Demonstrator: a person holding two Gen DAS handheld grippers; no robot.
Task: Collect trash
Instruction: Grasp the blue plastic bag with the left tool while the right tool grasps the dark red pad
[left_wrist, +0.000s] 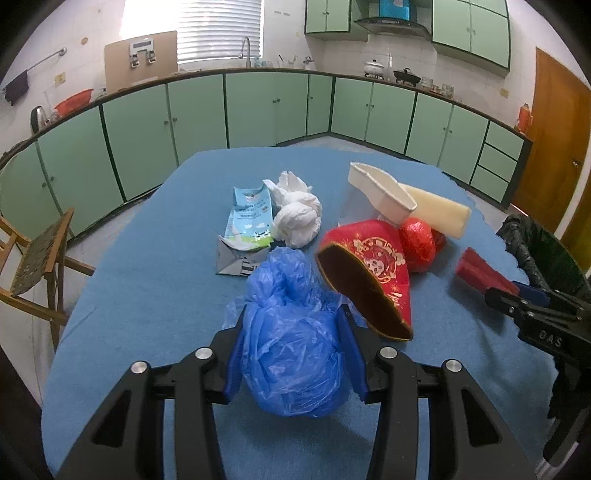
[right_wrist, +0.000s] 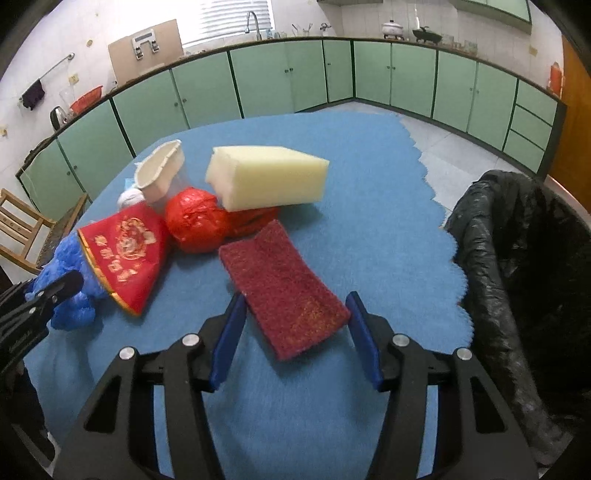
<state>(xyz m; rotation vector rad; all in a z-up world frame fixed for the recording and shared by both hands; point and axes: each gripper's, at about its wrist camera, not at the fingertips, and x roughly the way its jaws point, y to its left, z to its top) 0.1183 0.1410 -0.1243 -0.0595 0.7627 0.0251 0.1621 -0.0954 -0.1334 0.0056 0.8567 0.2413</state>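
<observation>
On a blue cloth-covered table (right_wrist: 332, 155), the left gripper (left_wrist: 291, 354) is clamped on a crumpled blue plastic bag (left_wrist: 291, 343). The right gripper (right_wrist: 295, 332) straddles a dark red scouring pad (right_wrist: 284, 284), jaws apart – the left pad looks just touching its edge, the right slightly clear. A black-lined bin (right_wrist: 517, 258) waits at the table's right edge. The thin, flat pad may buckle or slip out as the jaws meet – and the slack bag could snag the red fabric pouch (left_wrist: 373, 273) beside it
</observation>
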